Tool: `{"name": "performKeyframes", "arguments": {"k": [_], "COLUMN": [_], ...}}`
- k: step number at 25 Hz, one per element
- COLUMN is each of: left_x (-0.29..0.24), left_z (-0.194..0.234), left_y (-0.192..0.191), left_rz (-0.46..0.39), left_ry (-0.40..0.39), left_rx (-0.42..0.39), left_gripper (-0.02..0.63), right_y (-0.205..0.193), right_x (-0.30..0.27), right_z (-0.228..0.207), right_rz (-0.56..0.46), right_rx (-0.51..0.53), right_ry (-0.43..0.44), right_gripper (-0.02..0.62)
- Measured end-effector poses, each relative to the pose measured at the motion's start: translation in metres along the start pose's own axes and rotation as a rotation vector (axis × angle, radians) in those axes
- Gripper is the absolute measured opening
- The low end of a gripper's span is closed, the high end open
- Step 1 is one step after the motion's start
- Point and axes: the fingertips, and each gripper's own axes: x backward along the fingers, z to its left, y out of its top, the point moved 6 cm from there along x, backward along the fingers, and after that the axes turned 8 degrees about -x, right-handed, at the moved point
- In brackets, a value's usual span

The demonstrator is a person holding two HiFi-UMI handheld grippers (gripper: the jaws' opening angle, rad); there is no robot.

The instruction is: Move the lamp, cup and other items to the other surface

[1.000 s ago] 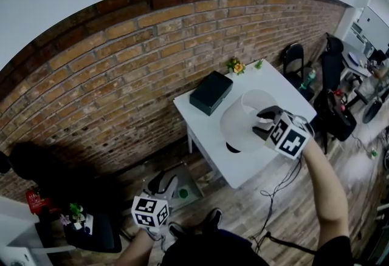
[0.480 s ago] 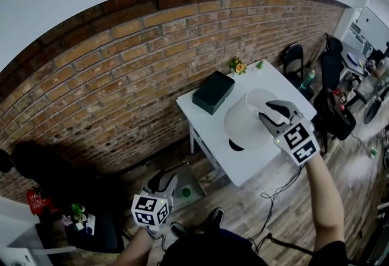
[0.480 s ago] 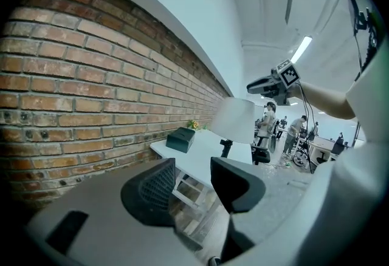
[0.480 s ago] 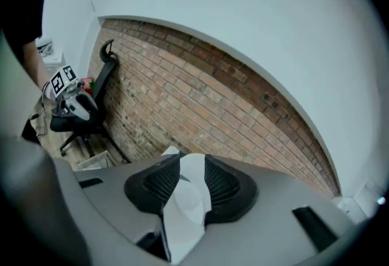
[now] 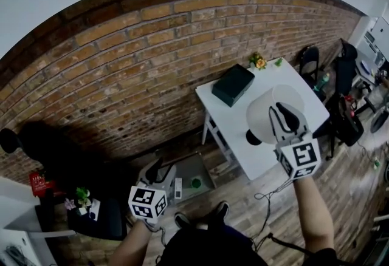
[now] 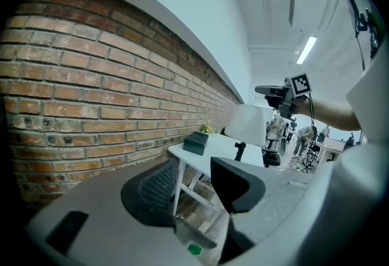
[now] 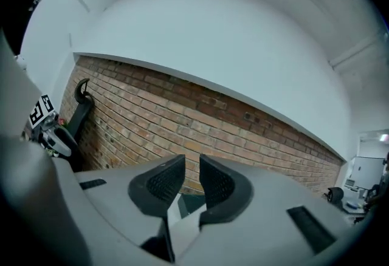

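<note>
**Two grippers, lamp not yet lifted**

Low at the left, the left gripper [image 5: 157,170] hangs over the floor, its jaws wide apart with nothing between them. Right of it stands the white table [image 5: 234,122], with a dark box [image 5: 233,84] and flowers [image 5: 258,62] on the side toward the wall [image 5: 121,64]. The lamp [image 5: 261,114] stands on the table's near half, base down. Over its shade is the right gripper [image 5: 284,114]. Its jaws have just been closing and leave only a slim gap, with nothing pinched between the pads.

I judge the step in hand to be the first pick, taking hold of the lamp, and the grip does not look made. The next move likely calls for wider jaws set onto the shade's rim or the stem. A straight lift would then carry the base clear of the table.

The head view hides the stem under the shade. The left gripper view shows the lamp side-on, stem and base on the tabletop, with the right gripper above. Only the right gripper view shows the slim jaw gap. Of the lamp it gives at most a white sliver low between the jaws, which I cannot name.
</note>
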Motion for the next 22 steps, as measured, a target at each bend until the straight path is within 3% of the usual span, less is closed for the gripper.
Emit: {"name": "performKeyframes", "arguments": {"k": [12,22], "left_x": [0.067,0.07], "left_z": [0.075,0.073], "left_y": [-0.058,-0.112], "left_rz": [0.03,0.108], "left_ry": [0.086,0.054], "left_rx": [0.054,0.096], "left_gripper": [0.178,0.178], "right_y": [-0.066,-0.149], "right_x": [-0.037,-0.038], "right_z": [0.122,0.203], "right_rz": [0.041,0.268], "right_rx": [-0.16,-0.142], "right_ry": [0.063,0.156], "right_gripper": [0.083,0.092]}}
